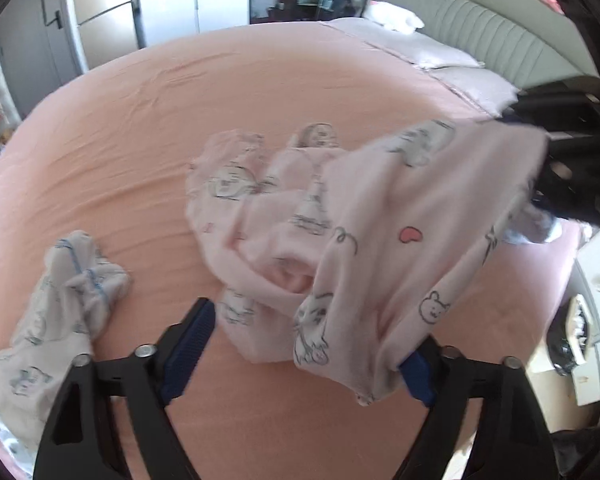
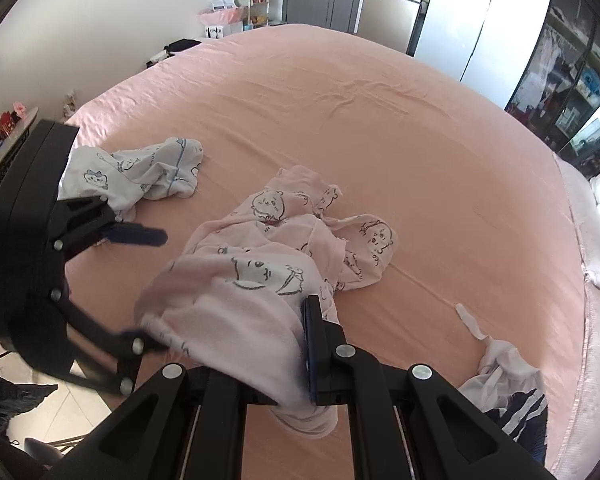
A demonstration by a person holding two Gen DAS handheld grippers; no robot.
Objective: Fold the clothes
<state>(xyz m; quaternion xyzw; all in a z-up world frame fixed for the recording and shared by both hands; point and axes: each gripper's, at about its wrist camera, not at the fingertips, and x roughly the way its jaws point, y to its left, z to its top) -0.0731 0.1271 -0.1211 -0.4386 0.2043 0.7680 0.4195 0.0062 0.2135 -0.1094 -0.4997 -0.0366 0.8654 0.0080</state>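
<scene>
A pink garment with cartoon animal prints (image 1: 300, 216) lies crumpled on the pink bed sheet (image 1: 180, 112); it also shows in the right wrist view (image 2: 284, 248). My left gripper (image 1: 304, 344) is open, and one edge of the pink garment drapes over its right finger (image 1: 416, 372). My right gripper (image 2: 268, 344) is shut on another edge of the pink garment and lifts it off the bed. The left gripper (image 2: 140, 280) also shows at the left of the right wrist view, with its jaws apart.
A white garment with blue trim (image 1: 56, 312) lies to the left on the bed, also in the right wrist view (image 2: 140, 172). A white and navy garment (image 2: 508, 392) lies at the right bed edge. Pillows (image 1: 452, 64) and a grey headboard (image 1: 500, 28) are at the far right.
</scene>
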